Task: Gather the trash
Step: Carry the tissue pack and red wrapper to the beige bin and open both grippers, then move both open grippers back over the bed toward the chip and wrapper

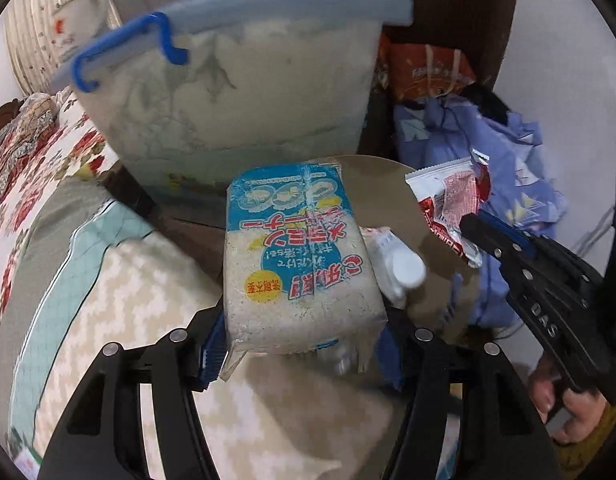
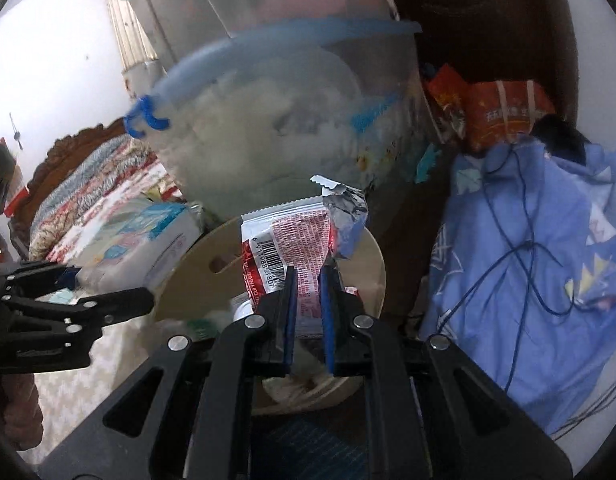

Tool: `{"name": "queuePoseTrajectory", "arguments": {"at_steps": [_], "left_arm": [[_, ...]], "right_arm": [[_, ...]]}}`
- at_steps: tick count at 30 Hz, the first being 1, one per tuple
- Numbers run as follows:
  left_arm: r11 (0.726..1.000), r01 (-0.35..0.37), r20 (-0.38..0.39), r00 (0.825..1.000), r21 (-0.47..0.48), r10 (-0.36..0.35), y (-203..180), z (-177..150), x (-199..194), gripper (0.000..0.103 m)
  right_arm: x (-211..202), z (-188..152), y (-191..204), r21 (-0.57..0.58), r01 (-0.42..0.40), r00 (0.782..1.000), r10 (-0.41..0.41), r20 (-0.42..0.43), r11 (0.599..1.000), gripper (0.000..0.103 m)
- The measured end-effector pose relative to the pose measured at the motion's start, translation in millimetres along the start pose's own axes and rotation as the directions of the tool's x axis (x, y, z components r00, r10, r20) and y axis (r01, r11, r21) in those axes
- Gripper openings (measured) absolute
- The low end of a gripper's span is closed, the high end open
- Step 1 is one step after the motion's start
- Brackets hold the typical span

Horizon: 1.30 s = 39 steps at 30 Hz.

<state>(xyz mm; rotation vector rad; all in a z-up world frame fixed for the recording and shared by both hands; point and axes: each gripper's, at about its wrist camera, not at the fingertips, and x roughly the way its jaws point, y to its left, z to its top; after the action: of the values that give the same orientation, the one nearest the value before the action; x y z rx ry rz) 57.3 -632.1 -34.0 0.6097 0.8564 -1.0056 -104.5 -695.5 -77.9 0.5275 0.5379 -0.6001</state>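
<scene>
Between the blue pads of the left gripper point(image 1: 303, 344) sits a dusty sponge pack point(image 1: 297, 264) with a blue and white printed wrapper, clamped at its near end so the fingers are spread only as wide as the pack itself. Its far end reaches out over the near-left edge of a round tan board point(image 1: 388, 184). Just right of the pack, touching its side, lies a small white bottle point(image 1: 400, 268) on that board.

Over the middle of the same board, the right gripper point(image 2: 308, 280) pinches a red and white snack wrapper point(image 2: 291, 236) with a barcode and a torn foil top; the fingers are nearly closed, with the flattened wrapper standing up between them. From the left wrist view this wrapper point(image 1: 452, 208) shows at the board's right side, with the right gripper's black finger against its near edge.

Beyond the board, far and centre, rises a large translucent storage tub point(image 1: 235, 92) with a pale blue lid and a blue clip handle point(image 1: 127, 52). To the right lies crumpled blue fabric point(image 2: 540, 264) with a dark cord across it, and farther back an orange bag point(image 2: 504, 112). On the left spreads a bed with a floral quilt point(image 1: 39, 152) and a pale patterned cover nearer.
</scene>
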Motion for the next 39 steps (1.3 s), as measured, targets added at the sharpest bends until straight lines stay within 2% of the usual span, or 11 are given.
{"name": "queuePoseTrajectory", "arguments": {"at_steps": [3,4,5,7,14,20,25,29,33,36,39], "left_arm": [[0.999,-0.032,-0.058,0.998,-0.007,0.032,-1,13,26,0.085],[0.999,-0.044,-0.063,0.997,-0.016,0.042,0,16,30,0.085],[0.999,-0.043,-0.064,0.997,-0.023,0.041,2,17,31,0.085],[0.998,-0.03,-0.06,0.998,-0.048,0.027,6,16,28,0.085],[0.987,0.033,0.06,0.998,-0.158,-0.024,39,-22,-40,0.085],[0.965,0.014,0.112,0.994,-0.263,0.016,80,-105,-112,0.085],[0.916,-0.032,0.104,0.991,-0.399,0.08,134,-198,-167,0.085],[0.823,-0.1,0.085,0.98,-0.56,0.177,190,-278,-222,0.085],[0.65,-0.215,0.012,0.945,-0.729,0.327,258,-370,-277,0.084],[0.523,-0.235,-0.039,0.933,-0.819,0.359,299,-422,-297,0.082],[0.439,-0.21,-0.049,0.935,-0.874,0.35,324,-454,-307,0.081]], "right_arm": [[16,5,-5,-0.004,-0.005,1.0,0.005,-0.029,1.0,0.018],[22,8,-6,-0.004,-0.01,0.999,0.009,-0.042,1.0,0.028],[25,9,-6,-0.003,-0.014,0.999,0.014,-0.049,1.0,0.049],[22,10,-6,-0.008,0.006,1.0,-0.006,-0.014,1.0,0.07],[-7,6,5,0.01,0.006,0.999,-0.006,0.051,1.0,0.071],[-44,-12,46,0.021,-0.104,0.992,0.102,0.074,0.994,0.071],[-68,-27,116,-0.081,-0.247,0.968,0.249,0.015,0.966,0.071],[-87,-38,180,-0.176,-0.37,0.929,0.366,-0.059,0.912,0.071],[-89,-54,250,-0.263,-0.454,0.891,0.432,-0.141,0.851,0.071],[-83,-74,309,-0.299,-0.529,0.848,0.482,-0.222,0.794,0.071],[-74,-99,353,-0.307,-0.586,0.807,0.51,-0.297,0.75,0.071]]}}
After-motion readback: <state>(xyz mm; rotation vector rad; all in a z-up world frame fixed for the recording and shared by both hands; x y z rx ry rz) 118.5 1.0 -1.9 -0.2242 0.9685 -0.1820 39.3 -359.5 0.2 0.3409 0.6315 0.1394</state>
